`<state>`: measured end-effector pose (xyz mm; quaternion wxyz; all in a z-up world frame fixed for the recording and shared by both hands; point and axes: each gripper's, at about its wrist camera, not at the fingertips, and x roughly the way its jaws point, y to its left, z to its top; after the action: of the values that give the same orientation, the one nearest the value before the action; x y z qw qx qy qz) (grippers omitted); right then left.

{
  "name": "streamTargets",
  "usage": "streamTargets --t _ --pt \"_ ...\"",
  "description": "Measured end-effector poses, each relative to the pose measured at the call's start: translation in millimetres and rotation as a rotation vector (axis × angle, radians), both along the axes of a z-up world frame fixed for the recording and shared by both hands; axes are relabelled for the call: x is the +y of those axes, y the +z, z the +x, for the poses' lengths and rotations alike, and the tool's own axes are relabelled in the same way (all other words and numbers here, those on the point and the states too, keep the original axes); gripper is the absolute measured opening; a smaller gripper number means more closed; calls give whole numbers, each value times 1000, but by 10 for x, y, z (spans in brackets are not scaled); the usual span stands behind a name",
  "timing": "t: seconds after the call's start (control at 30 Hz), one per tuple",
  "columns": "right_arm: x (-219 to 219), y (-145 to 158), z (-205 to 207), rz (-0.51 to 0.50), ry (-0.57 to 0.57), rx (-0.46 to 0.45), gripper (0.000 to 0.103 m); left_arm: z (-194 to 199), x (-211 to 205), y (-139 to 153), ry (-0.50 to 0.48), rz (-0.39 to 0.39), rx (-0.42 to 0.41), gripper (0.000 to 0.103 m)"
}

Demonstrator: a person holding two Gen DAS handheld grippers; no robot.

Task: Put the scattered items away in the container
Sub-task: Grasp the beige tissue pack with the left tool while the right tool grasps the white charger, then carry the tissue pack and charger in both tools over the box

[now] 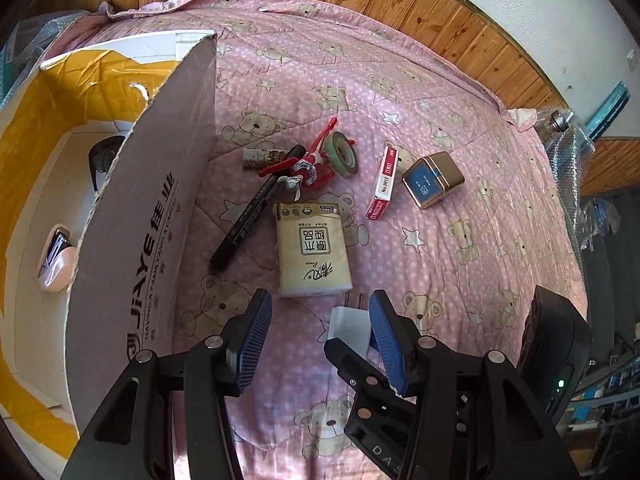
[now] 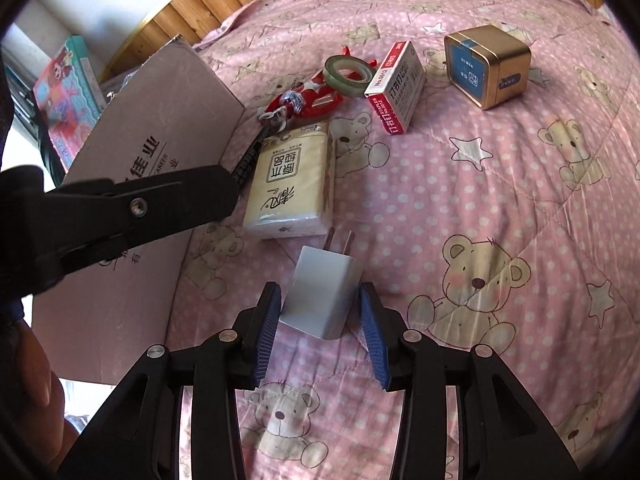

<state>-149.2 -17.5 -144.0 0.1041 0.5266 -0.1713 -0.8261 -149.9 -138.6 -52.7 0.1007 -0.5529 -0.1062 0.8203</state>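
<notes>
The right gripper [image 2: 319, 312] straddles the white charger [image 2: 323, 295] on the bedspread [image 2: 500, 184], fingers spread, not yet gripping. The left gripper [image 1: 320, 332] hangs released above, beside the box [image 1: 140, 216]. Tissues [image 2: 290, 188] lie just beyond the charger.

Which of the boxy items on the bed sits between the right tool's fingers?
The white charger plug, between the open right tool; tissue pack, staples box and tin lie farther off.

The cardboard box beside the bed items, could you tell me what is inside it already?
Inside the cardboard box, a black object and a white-pink item show; the flap hides the rest.
</notes>
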Motion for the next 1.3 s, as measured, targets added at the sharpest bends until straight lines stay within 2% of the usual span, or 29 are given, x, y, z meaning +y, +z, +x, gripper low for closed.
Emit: streamTargets --t 0.1,0.27,0.33,0.5,0.6,0.73,0.77,0.9,1.0,1.13,1.27,1.3 --pt "-20 3 -30 17 10 24 43 -122 68 -87 -4 -36 -12 53" --pt "43 10 -39 16 17 28 37 -296 168 -217 -15 -82 -32 53" --pt "94 58 -29 57 15 28 34 -349 194 -248 -17 -94 -37 53" --pt "372 168 -23 157 -32 30 34 -449 252 -334 -25 -118 -48 55" --pt "527 52 -53 132 -50 -2 35 -490 304 -431 -27 -131 -58 60" --pt "539 41 -24 129 -59 44 37 -547 339 -634 -20 -152 -89 61" --pt "533 40 -14 136 -57 53 37 -549 347 -627 -16 -166 -50 61" --pt "606 30 12 99 -61 46 34 -587 257 -614 17 -149 -20 53" --pt "654 72 57 86 -50 20 34 -494 203 -575 17 -134 -28 52" --pt "662 52 114 73 -35 4 36 -175 145 -459 26 -124 -30 53" --pt "625 13 132 97 -38 62 36 -95 222 -631 11 -194 -64 56" --pt "595 1 141 116 -32 75 35 -77 272 -615 4 -220 -15 56"
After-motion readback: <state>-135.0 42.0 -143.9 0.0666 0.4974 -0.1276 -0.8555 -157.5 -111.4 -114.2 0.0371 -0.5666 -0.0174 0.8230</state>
